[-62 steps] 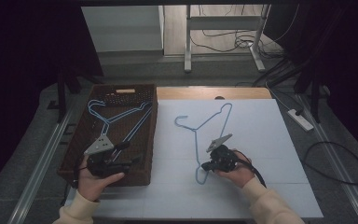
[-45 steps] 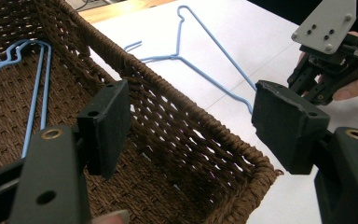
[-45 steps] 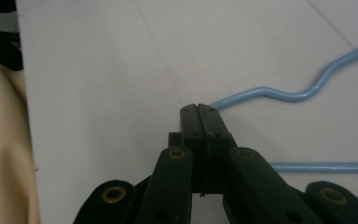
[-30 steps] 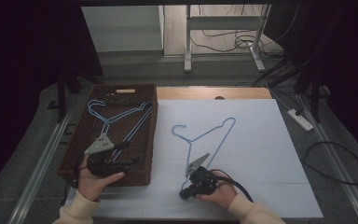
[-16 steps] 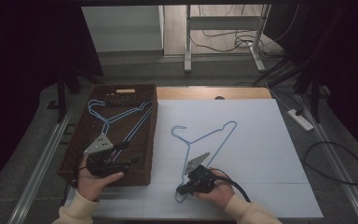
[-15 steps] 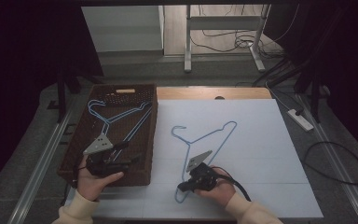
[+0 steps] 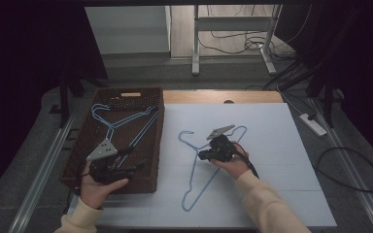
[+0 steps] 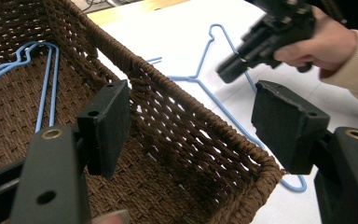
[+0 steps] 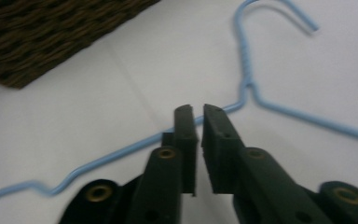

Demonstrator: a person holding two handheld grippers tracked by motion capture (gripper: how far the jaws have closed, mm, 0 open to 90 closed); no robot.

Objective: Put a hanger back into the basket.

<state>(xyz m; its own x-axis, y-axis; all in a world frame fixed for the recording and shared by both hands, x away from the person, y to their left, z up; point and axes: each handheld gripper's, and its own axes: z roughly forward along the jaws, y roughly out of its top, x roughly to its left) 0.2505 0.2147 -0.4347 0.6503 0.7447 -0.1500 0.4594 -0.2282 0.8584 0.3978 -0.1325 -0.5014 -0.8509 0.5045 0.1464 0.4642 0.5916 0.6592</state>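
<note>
In the high view, a light blue wire hanger point(image 7: 197, 167) lies flat on the white table point(image 7: 281, 160), its hook toward the far side near the brown wicker basket point(image 7: 80, 150) and its long triangle running toward the person. More blue hangers point(image 7: 121, 124) lie inside the basket. The right tool point(image 7: 205, 154) hangs above the hanger's neck, just off the wire. A second ago it sat near the hanger's near end, low on the table; it has since travelled up along the wire toward the hook, and the hanger itself has turned slightly. Its jaws have just been opening, with nothing between them. The left tool point(image 7: 126, 167) rests over the basket's near right corner, where it was before.

In the left gripper view, the left tool point(image 8: 191, 126) stands with its jaws wide apart, straddling the basket's woven wall point(image 8: 182, 112), not pressing on it. Beyond the rim the hanger point(image 8: 200, 77) lies on the table, and the right tool point(image 8: 228, 72) hovers just above its shoulder.

In the right gripper view, the right tool point(image 9: 198, 112) shows a narrow gap between its jaws, gripping nothing. The hanger point(image 9: 249, 81) lies directly beneath and ahead: its twisted neck and hook rise past the jaw tips, one arm running off right, the other passing behind the jaws to the left. A corner of the basket point(image 9: 37, 32) sits at upper left.
</note>
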